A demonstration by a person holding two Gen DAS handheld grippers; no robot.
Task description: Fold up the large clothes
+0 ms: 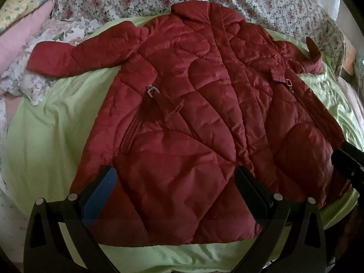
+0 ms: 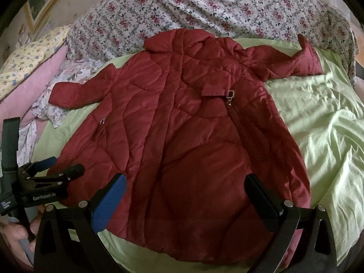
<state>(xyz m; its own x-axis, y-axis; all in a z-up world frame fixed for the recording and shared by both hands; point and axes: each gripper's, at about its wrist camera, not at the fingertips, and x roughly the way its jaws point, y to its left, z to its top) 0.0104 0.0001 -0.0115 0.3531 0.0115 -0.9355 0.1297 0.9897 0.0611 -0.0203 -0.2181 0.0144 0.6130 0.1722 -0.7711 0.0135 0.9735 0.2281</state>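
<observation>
A dark red quilted coat (image 1: 193, 104) lies spread flat, front up, on a light green sheet (image 1: 52, 136), with both sleeves out to the sides and its collar at the far end. It also shows in the right wrist view (image 2: 182, 136). My left gripper (image 1: 176, 179) is open and empty, hovering over the hem's left half. My right gripper (image 2: 186, 186) is open and empty over the hem's right half. The left gripper also shows in the right wrist view (image 2: 56, 168), and the right gripper's black tip shows at the left wrist view's right edge (image 1: 348, 159).
A floral quilt (image 2: 204, 11) is bunched along the far side. Pink and floral pillows (image 2: 34, 68) lie at the far left. The green sheet (image 2: 323, 125) stretches wrinkled to the right of the coat. The bed's near edge runs just below the hem.
</observation>
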